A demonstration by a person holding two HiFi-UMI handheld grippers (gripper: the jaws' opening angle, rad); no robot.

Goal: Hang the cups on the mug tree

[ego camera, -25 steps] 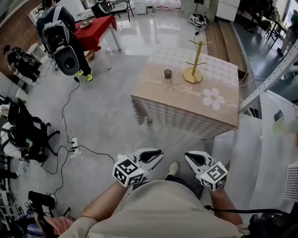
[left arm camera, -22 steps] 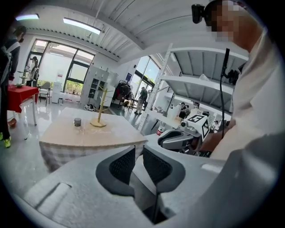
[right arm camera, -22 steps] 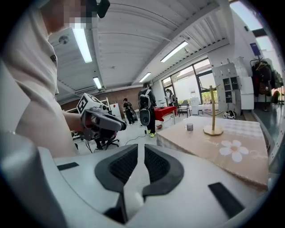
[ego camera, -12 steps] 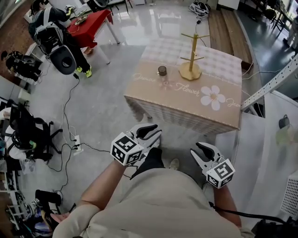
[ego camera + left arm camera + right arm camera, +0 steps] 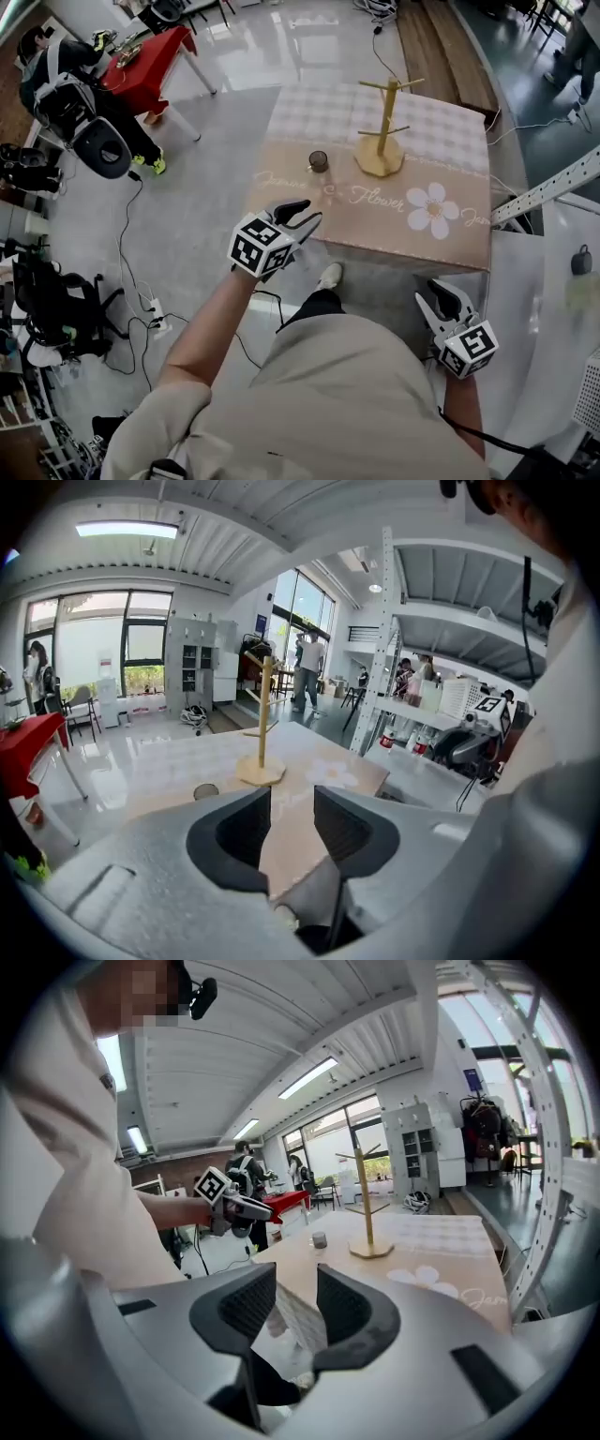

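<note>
Currently fingers (image 5: 230,832) of left gripper (image 5: 305,214) and right gripper (image 5: 439,294) are standing apart, just opening, gripping nothing. Cup (image 5: 319,160) is sitting beyond left fingers.

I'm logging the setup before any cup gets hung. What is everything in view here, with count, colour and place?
table: one, beige checked cloth with white flower, ahead of the person
mug tree: one, pale wood, on the table, pegs bare
cup: one, dark, on the table left of the mug tree
red table: one, red, far upper left
bystander: one, dark clothing, beside the red table
metal frame: one, white, right of the table
left gripper: one, white with black jaws, by the table's near left corner; jaws apart, just been opening, nothing between
right gripper: one, same colours, low right; jaws apart, just been opening, nothing between
</note>
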